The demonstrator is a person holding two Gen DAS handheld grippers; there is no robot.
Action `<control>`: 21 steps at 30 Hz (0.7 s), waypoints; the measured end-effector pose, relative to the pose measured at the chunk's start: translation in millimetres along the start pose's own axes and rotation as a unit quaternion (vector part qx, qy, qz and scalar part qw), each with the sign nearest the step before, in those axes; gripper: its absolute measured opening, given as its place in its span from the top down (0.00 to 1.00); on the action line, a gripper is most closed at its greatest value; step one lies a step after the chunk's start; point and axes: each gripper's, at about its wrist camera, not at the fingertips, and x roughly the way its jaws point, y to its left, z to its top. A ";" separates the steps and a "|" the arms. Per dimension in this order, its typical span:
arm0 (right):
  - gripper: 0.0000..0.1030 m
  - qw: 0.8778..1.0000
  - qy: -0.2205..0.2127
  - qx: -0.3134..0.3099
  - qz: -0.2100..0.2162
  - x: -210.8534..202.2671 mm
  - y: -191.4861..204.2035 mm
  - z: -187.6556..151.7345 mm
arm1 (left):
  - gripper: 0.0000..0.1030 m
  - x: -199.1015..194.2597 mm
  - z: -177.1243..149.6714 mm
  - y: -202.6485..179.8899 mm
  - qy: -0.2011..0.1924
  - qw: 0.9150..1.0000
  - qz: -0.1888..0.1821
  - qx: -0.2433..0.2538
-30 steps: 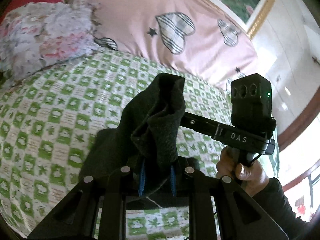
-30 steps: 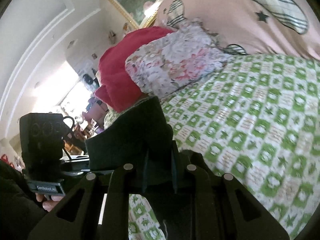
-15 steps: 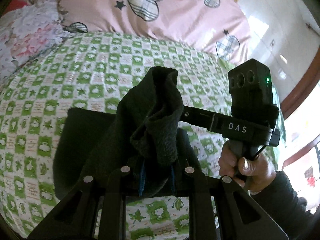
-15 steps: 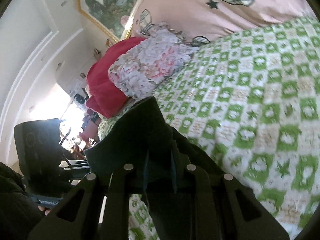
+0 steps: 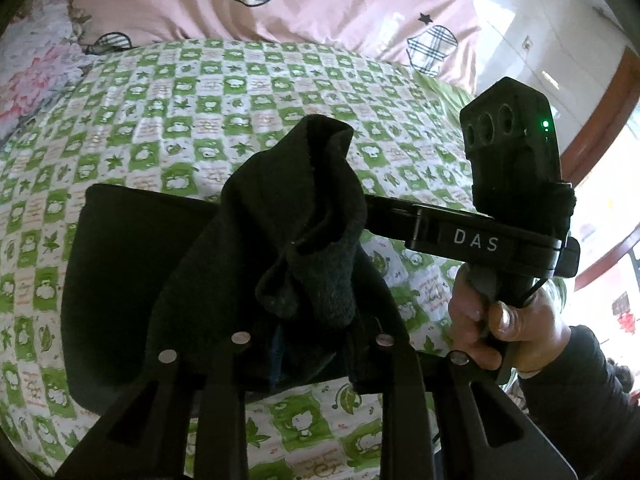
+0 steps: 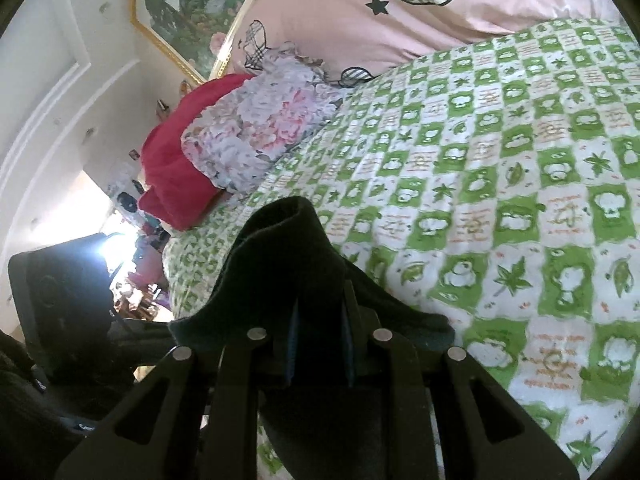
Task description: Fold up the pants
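Green-checked bedspread (image 5: 280,92) fills my view, pink pillows (image 5: 340,4) behind. My left hand-held gripper (image 5: 310,344) pinches a bunched edge of the dark pants (image 5: 120,264); my right hand-held gripper (image 6: 318,344) clamps another edge, lifting it above the bed.

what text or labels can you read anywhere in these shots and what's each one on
"DAS": white letters on the black bar of the right gripper, seen from the left wrist camera.
Orange writing in the white squares of the green checked bedsheet: too small and blurred to read.
Small white label low on the left gripper's body, in the right wrist view: too blurred and cut off to read.
No other text shows.
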 end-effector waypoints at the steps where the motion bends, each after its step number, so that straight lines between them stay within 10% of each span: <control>1: 0.79 1.000 0.000 0.000 -0.007 -1.1 -0.3 -1.4 | 0.73 1.4 -0.3 -0.8 0.001 1.000 -0.004 0.003; 9: 0.75 0.996 -0.004 -0.002 -0.094 -18.2 0.7 -10.2 | 0.39 7.3 -4.9 -0.8 0.012 0.998 -0.061 0.004; 13: 0.40 0.990 -0.030 0.020 -0.136 -38.7 -4.8 -16.7 | 0.30 0.4 -7.1 -1.2 0.019 0.995 -0.099 0.008; 21: 0.18 0.982 -0.099 0.057 -0.152 -77.4 2.1 -29.6 | 0.28 -30.9 -17.0 18.8 0.000 0.993 -0.117 -0.005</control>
